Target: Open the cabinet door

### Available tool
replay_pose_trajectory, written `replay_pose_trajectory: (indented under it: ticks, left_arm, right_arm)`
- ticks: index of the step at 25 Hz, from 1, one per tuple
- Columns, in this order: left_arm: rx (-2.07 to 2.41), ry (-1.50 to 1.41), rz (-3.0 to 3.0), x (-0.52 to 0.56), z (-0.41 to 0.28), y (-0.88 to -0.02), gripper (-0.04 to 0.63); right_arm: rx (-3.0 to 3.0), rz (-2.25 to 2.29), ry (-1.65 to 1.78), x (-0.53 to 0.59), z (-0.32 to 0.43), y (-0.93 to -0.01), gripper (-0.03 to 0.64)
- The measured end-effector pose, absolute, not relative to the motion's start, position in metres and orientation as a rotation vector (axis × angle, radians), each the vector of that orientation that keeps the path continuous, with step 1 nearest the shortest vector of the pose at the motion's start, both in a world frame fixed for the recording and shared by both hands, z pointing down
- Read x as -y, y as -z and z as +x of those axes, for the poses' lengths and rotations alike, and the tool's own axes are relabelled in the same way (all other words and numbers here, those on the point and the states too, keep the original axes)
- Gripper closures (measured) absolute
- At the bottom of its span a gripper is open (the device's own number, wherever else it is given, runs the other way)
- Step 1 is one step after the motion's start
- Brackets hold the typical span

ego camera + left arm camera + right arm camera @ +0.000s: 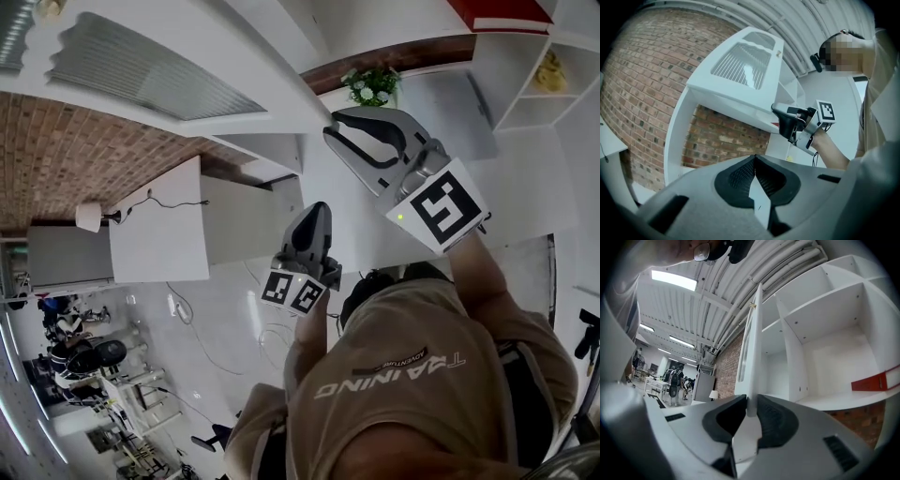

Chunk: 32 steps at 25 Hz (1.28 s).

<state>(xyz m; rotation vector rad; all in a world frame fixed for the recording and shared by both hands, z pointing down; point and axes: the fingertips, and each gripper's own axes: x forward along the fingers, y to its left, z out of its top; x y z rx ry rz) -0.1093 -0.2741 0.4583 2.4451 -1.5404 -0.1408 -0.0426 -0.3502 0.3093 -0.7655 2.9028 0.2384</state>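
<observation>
The white cabinet door (178, 75) with its ribbed glass panel stands swung out from the cabinet. My right gripper (335, 131) is shut on the door's free edge. In the right gripper view the door edge (753, 333) runs straight up from between the pads (771, 416), with open white shelves (825, 333) beside it. My left gripper (317, 210) hangs lower and apart from the door, shut with nothing between its fingers. The left gripper view looks up past its closed tips (754, 160) at the door (740, 70) and the right gripper (780, 117) on its edge.
A red book (876, 380) lies on a shelf inside the cabinet. A potted plant (372, 86) stands behind the right gripper. A brick wall (84, 159), a white desk (159, 234) and a lamp (89, 217) are at left. People stand far off (66, 347).
</observation>
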Motion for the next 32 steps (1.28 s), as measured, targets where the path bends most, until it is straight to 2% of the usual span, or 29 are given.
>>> replay_pose_trajectory:
  ticks: [8, 32]
  left_arm:
    - [1.449, 0.175, 2.533, 0.262, -0.11, -0.447, 0.588]
    - [1.215, 0.253, 2.611, 0.174, -0.2, -0.451, 0.588]
  right_arm:
    - [-2.925, -0.87, -0.201, 0.338, -0.052, -0.309, 0.545]
    - [-2.895, -1.272, -0.17, 0.252, -0.086, -0.312, 0.546]
